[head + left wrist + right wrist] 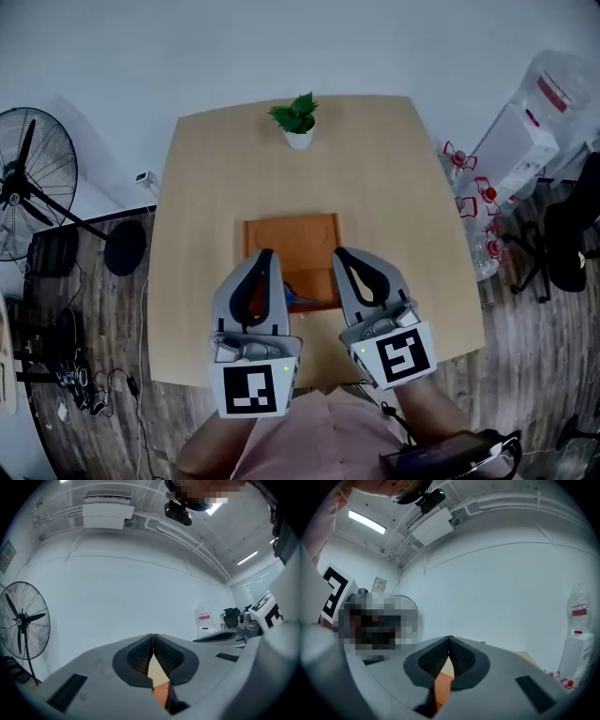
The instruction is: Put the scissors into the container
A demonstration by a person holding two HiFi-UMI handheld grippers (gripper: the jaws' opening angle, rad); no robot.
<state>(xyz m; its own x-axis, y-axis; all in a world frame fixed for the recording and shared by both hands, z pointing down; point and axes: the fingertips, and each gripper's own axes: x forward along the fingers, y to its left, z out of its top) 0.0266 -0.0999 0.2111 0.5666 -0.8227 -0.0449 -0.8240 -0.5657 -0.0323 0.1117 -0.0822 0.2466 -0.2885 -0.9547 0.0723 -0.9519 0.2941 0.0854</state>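
Note:
An orange-brown shallow container lies on the middle of the light wood table. A blue bit of the scissors shows at the container's near edge, mostly hidden behind my left gripper. Both grippers are held up side by side above the table's near half, tilted toward the wall. My left gripper is shut with nothing between its pads. My right gripper is also shut and empty, its tips touching. Through both jaw gaps only slivers of table and orange container show.
A small potted plant stands at the table's far edge. A standing fan and cables are on the floor at left. A chair and water bottles are at right. The person's torso is at the near edge.

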